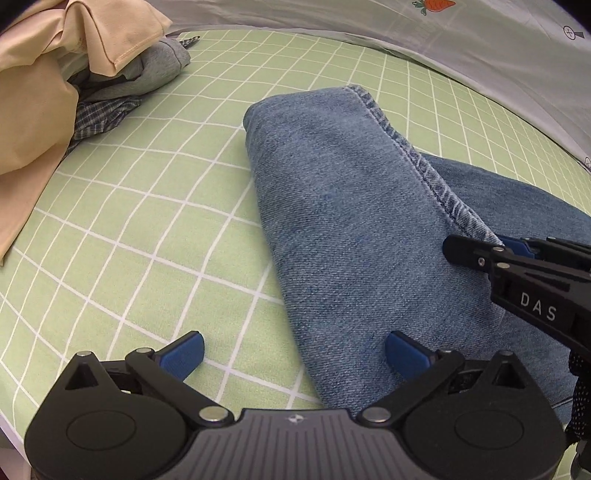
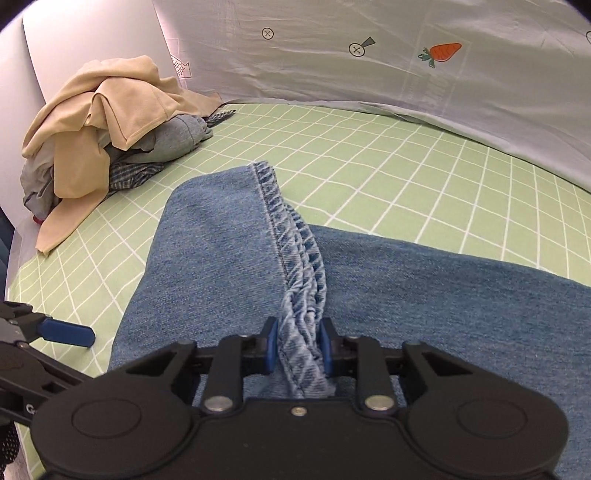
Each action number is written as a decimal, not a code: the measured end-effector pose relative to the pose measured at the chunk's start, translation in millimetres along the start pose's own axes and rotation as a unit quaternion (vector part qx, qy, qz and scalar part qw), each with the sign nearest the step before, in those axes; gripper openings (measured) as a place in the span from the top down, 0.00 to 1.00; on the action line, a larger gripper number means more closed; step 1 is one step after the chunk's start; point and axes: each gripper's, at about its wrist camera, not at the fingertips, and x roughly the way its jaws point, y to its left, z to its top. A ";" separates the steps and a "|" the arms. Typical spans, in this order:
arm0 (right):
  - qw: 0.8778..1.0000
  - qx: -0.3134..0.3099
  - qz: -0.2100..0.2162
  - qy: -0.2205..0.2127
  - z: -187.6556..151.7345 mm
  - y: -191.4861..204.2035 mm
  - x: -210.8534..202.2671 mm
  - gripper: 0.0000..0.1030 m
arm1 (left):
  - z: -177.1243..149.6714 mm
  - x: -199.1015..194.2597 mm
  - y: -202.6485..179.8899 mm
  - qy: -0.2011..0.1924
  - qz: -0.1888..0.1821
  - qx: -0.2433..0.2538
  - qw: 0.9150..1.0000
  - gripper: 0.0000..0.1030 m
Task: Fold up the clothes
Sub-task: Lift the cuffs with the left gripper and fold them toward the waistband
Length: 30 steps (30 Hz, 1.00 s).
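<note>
A green sheet (image 2: 388,162) with a grid of thin white lines covers the bed, running from the near edge to the far side. Along the far side lies a pale grey cover (image 2: 332,66) printed with an orange carrot (image 2: 445,51) and small crossed-circle marks (image 2: 356,49); the carrot also shows at the far top edge of the left wrist view (image 1: 437,4). At the far left a white panel (image 2: 92,33) stands upright, just beside the grey cover.
</note>
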 end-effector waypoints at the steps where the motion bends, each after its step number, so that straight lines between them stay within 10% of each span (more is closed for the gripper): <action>1: 1.000 -0.003 0.000 -0.003 0.0 0.9 -2.2 0.80 | 2.1 0.6 -0.6 0.005 -0.001 -0.002 1.000 0.00; 10: 0.993 -0.014 -0.088 -0.073 -11.1 -9.6 -83.1 0.82 | 10.7 -30.3 -30.1 -0.058 -0.002 0.058 0.997 0.00; 16: 0.990 0.046 -0.130 0.005 -58.3 -50.4 -74.2 0.82 | -7.8 -5.2 -54.9 -0.011 -0.006 0.094 0.996 0.00; 30: 0.988 0.079 -0.132 0.021 -74.1 -53.4 -83.2 0.80 | -14.5 -2.0 -48.9 0.001 -0.014 0.069 0.998 0.00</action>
